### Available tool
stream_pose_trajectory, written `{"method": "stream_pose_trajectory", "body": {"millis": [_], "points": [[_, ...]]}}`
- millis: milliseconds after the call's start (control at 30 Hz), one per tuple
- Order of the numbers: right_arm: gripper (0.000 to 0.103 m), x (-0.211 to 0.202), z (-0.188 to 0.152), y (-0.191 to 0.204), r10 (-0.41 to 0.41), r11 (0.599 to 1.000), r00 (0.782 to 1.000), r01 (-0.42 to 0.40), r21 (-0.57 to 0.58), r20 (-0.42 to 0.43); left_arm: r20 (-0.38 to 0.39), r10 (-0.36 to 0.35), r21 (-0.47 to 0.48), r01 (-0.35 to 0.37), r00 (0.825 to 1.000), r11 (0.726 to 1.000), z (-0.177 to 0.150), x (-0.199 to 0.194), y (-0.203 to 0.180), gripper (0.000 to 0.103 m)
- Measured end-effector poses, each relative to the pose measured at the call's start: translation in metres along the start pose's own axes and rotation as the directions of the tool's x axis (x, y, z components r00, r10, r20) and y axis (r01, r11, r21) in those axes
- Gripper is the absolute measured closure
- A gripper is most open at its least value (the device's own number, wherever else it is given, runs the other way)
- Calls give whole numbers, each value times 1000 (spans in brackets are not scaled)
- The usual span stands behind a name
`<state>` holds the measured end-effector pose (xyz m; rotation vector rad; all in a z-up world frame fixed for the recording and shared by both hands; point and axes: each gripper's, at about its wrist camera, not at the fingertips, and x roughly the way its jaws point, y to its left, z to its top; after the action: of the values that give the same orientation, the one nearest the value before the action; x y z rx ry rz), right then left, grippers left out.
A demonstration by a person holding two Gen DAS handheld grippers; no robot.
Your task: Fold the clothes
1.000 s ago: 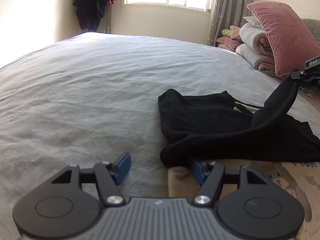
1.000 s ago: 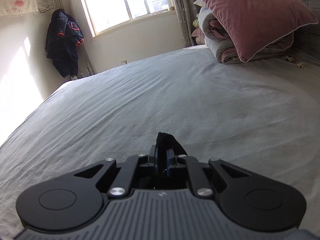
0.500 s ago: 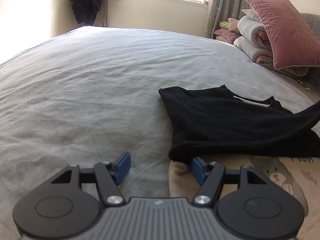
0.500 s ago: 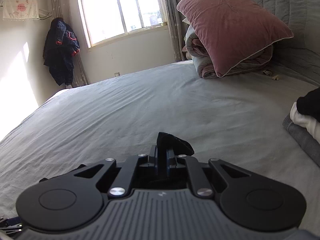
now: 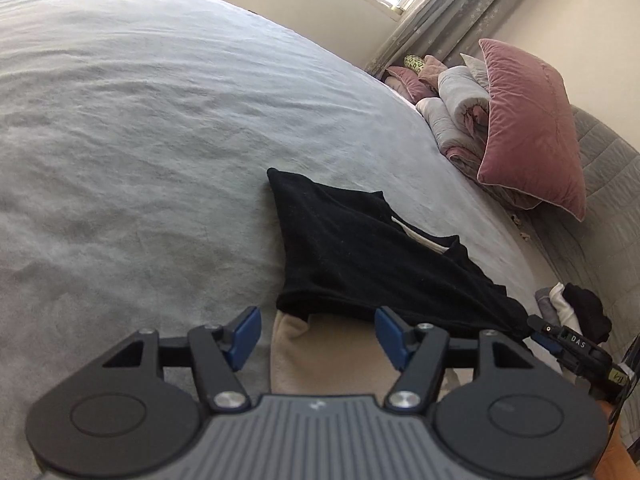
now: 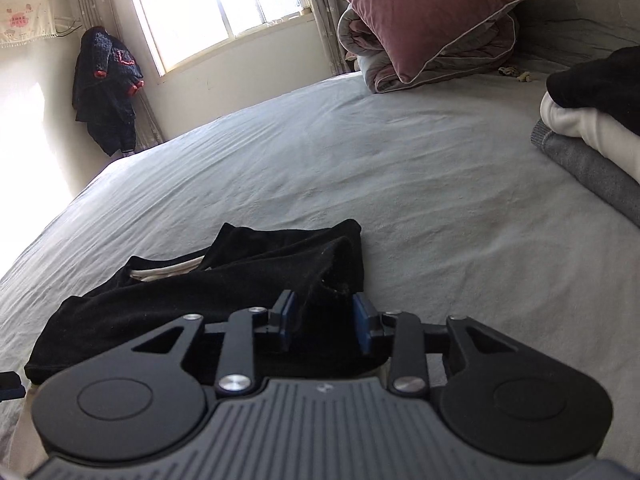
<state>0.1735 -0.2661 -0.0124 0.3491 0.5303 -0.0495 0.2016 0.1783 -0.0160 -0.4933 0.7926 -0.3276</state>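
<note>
The right gripper (image 6: 323, 322) is just opening, releasing the black garment (image 6: 208, 280) folded ahead of it; the left gripper (image 5: 316, 334) is hovering open, empty.

- Bed sheet (image 5: 160, 128): grey woven cloth, matt, finely creased.
- Black garment (image 5: 360, 256): soft knit cloth, matt, faintly linty; pale cloth lining showing at the neck opening.
- Beige garment (image 5: 320, 356) beneath: smooth, fleece-like cloth, matt.
- Left gripper (image 5: 316, 334): black matt plastic arms, blue rubbery pads (image 5: 244, 334), bright metal screw heads, ribbed grey plastic housing.
- Right gripper (image 6: 322, 322): same black matt plastic, blue pads, polished metal fasteners.
- Pink cushion (image 6: 424, 8): velvet-like cloth, soft sheen, pale piped edge.
- Folded stack (image 6: 588, 140): grey coarse knit, white fleecy cloth, black cloth.
- Headboard (image 5: 608, 184): quilted grey fabric, matt.
</note>
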Motion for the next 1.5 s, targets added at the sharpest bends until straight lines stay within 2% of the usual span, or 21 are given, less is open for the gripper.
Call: {"method": "stream_pose_trajectory", "body": {"millis": [67,133,200,333,367,400,467,500,600,733,833,867,900,1067,1200,1333,1433,1467,1500], "points": [[54,2,10,-6,23,1000,1000,-23,14,14,-6,-8,-34,8,1000,999,0,7,1,39],[54,8,20,-9,31,999,999,-31,23,26,-9,10,-58,-11,1000,998,-1,15,1,46],[54,19,29,-8,33,999,999,-33,-1,18,-4,32,-68,-32,999,997,-1,21,0,60],[60,49,36,3,16,994,999,-21,-106,-49,8,78,-64,-77,997,995,-1,29,-3,77],[65,58,34,5,4,991,997,-15,-134,-78,8,89,-59,-88,996,994,-1,31,-3,81],[77,63,30,7,-14,986,996,0,-167,-85,9,90,-58,-89,996,994,-1,31,-3,86],[96,69,23,11,-53,972,996,34,-232,-75,11,92,-57,-91,996,994,-1,30,-3,89],[100,66,21,12,-55,970,998,44,-240,-40,12,93,-57,-92,996,994,-1,29,-3,89],[100,54,21,11,-55,973,995,71,-221,78,15,96,-55,-95,995,994,-1,28,-2,89],[96,70,24,6,-72,977,997,70,-203,-3,19,100,-53,-99,995,994,-2,27,-1,82],[76,64,29,-2,-58,989,998,55,-137,-13,22,103,-51,-102,994,993,-2,25,-1,80],[61,59,31,-5,-52,993,999,50,-111,-10,23,104,-51,-103,994,993,-2,25,-1,79],[58,52,32,-7,-45,996,999,44,-83,-11,24,105,-50,-104,994,993,-2,24,0,79],[58,14,33,-16,0,999,999,2,53,-49,25,100,-70,-98,995,993,-3,22,0,80],[59,-7,26,-20,84,979,990,-61,194,-114,16,88,-89,-86,996,992,-4,21,0,80],[59,1,16,-15,135,955,977,-84,283,-165,12,87,-90,-85,996,992,-3,23,-1,83],[60,16,12,-7,92,962,981,-43,271,-170,15,92,-84,-91,996,992,-4,23,-1,87],[65,22,11,-4,75,963,982,-27,267,-171,15,97,-79,-96,995,992,-4,23,-1,88],[83,26,10,-3,54,964,985,-8,266,-167,16,102,-73,-101,995,992,-4,23,-2,89]]}}
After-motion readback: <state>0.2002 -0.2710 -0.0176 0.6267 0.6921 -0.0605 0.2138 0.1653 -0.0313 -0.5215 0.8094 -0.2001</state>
